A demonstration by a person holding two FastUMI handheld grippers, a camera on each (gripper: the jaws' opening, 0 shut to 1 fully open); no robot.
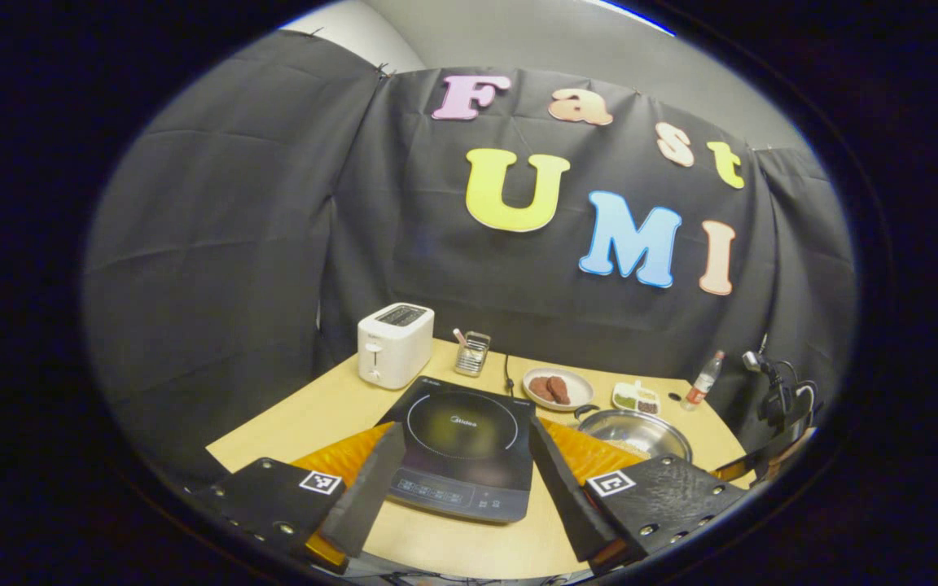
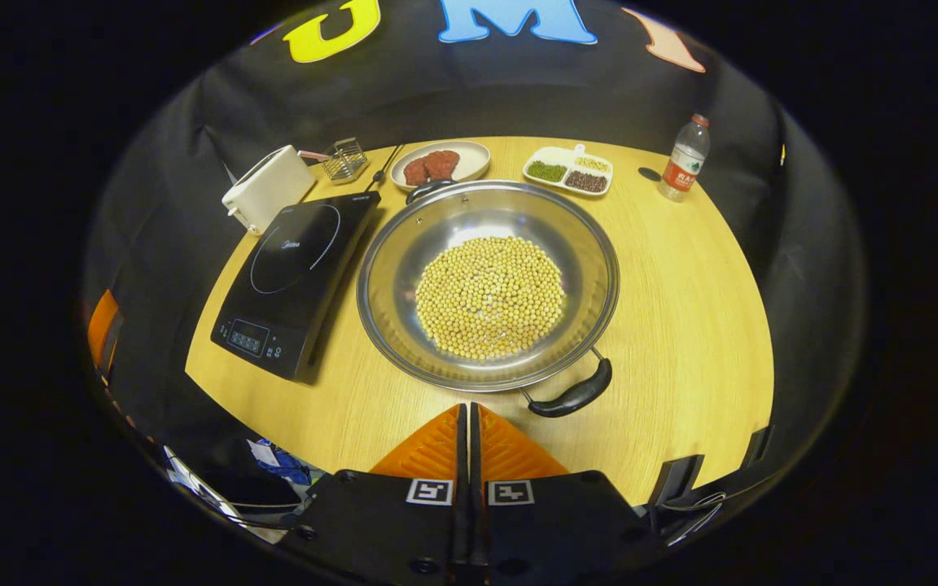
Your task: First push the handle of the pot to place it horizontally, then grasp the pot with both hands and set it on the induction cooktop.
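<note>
While the pot (image 2: 488, 285) of beans sits on the bench (image 2: 681, 325) beside the cooktop (image 2: 294, 281), the right claw (image 2: 469, 423) is closed and empty. The left claw (image 1: 465, 480) is wide open above the cooktop, holding nothing.

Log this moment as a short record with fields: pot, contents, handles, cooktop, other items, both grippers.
pot: steel pot on the wooden table, beside the cooktop, not on it
contents: yellow beans
handles: near handle toward the right gripper, far handle by the plate
cooktop: black induction cooktop, nothing on it
other items: toaster, plate of meat, divided dish, bottle
left gripper: open, above the cooktop's front edge
right gripper: shut, empty, just short of the pot
</note>
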